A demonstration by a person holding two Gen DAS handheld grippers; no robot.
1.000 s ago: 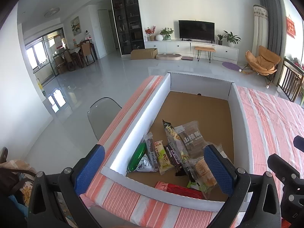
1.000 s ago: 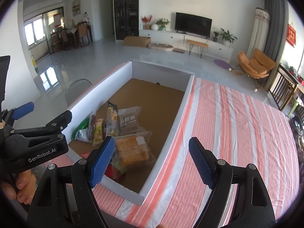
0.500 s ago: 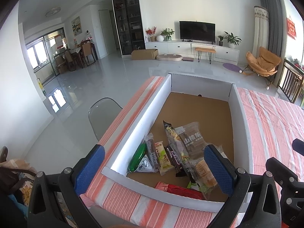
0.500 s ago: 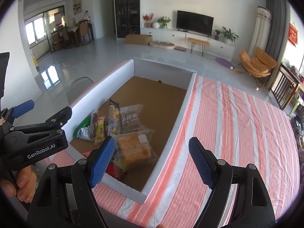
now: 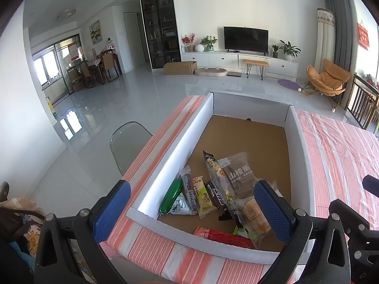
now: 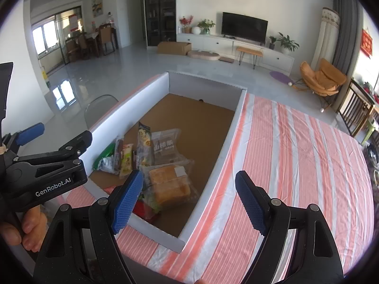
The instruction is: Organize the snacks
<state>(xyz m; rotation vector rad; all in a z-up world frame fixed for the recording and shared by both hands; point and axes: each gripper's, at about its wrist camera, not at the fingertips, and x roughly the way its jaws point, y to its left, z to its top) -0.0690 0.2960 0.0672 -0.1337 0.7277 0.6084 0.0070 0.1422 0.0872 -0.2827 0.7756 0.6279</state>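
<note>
Box [image 5: 180, 151]: white-walled, brown cardboard floor, open top; sits on the striped cloth at the left part of the bench.
Bench [image 6: 296, 165]: covered with a cloth in orange, white and grey stripes; the stretch to the right of the box is bare cloth.
Snacks [image 5: 213, 189]: a loose heap in the near end of the box; the far half of the box floor is bare cardboard.
Green packet [image 5: 171, 196]: nearest the left wall of the box, lying slantwise.
White packet [image 5: 181, 204]: just beside the green packet, partly under it.
Dark brown stick pack [image 5: 188, 189]: next in from the left wall of the box, lying lengthwise.
Yellow-green pack [image 5: 201, 196]: beside the brown stick pack, toward the box middle.
Long dark pack [image 5: 214, 168]: leaning over the clear bag near the box middle.
Clear bag with dark label [image 6: 165, 146]: farthest snack from the near wall of the box.
Bread in clear wrap [image 6: 169, 184]: on top of the heap, toward the right wall of the box.
Red packet [image 5: 222, 235]: flat against the near wall of the box.
Left gripper [image 5: 191, 213]: 2 blue pads wide apart, holding nothing; it hangs above the near left corner of the box, tilted down.
Right gripper [image 6: 189, 201]: pads wide apart, holding nothing; above the near right wall of the box.
Hand [image 6: 19, 232]: fingers around the left gripper's handle, left of the box.
Chair [image 5: 128, 144]: clear seat on the floor, left of the box.
</note>
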